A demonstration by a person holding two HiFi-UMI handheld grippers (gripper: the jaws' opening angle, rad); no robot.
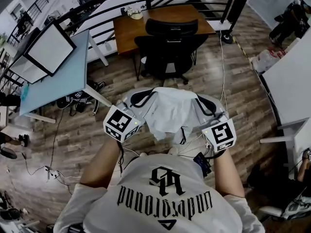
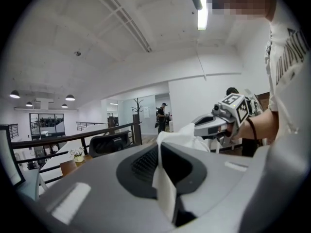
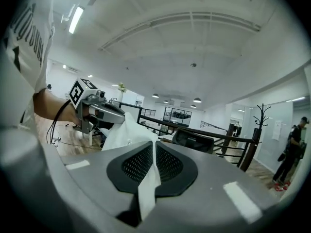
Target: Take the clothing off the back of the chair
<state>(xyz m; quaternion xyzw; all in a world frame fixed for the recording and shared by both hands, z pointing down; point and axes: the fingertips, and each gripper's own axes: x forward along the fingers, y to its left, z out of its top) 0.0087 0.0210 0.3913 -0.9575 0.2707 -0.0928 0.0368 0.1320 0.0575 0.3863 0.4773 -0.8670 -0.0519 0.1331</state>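
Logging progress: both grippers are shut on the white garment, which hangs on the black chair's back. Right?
No. The left gripper and right gripper are shut on the white garment, but it hangs between them, clear of the black chair. The head view shows this.

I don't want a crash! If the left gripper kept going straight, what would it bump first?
Likely the white garment bunched right ahead of the left gripper, which pinches it. Past that, the black chair sits a little left of its line; depth is unclear.
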